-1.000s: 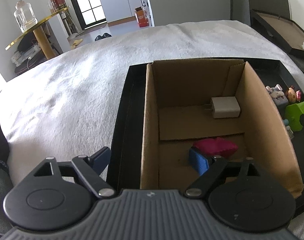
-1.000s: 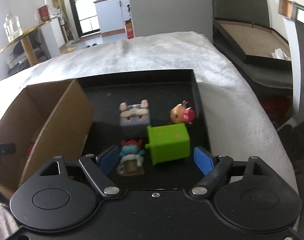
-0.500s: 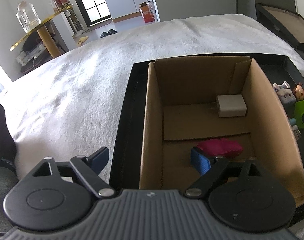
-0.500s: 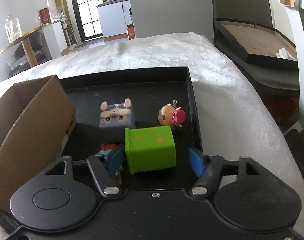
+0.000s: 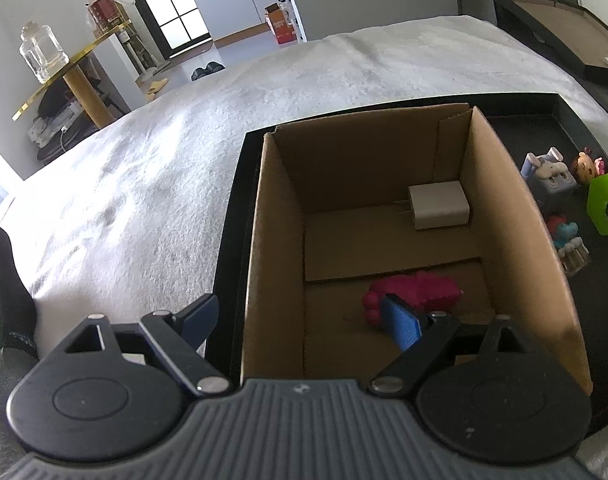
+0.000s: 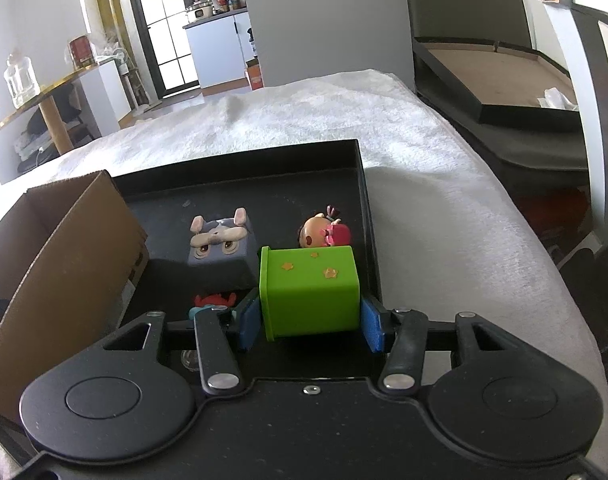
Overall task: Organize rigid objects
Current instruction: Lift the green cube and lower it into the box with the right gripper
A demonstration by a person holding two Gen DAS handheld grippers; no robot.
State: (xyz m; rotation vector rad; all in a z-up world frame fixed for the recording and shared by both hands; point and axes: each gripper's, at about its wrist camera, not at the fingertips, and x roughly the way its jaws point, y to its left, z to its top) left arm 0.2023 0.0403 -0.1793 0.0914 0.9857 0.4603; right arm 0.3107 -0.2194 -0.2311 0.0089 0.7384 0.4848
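A white fleecy cover (image 6: 424, 184) spreads over the surface in front of us, and on it sits a black tray (image 6: 239, 168) with a kitchen doorway behind; at the far left a gold-edged side table (image 5: 69, 64) carries a glass jar (image 5: 39, 54). We hold the left gripper (image 5: 304, 316) wide apart over the near end of the cardboard box (image 5: 512, 248) that stands in the tray's left part, one finger outside the box wall and the other inside, gripping nothing; in the box we see a white charger (image 5: 440, 206) against the right wall toward the far end and a magenta toy (image 5: 416, 292) lying nearer us, just past our inner pad. With the right gripper (image 6: 310, 320) we have the blue pads pressed against both sides of the green block (image 6: 310, 292), which fills the gap between them; it sits low over the tray floor, and we cannot tell whether it touches. Just beyond it are a grey cube-faced animal toy (image 6: 219, 242) and a small round-headed doll (image 6: 324, 234) near the tray's right rim; a red and teal figure (image 6: 213, 304) peeks out by our left pad.
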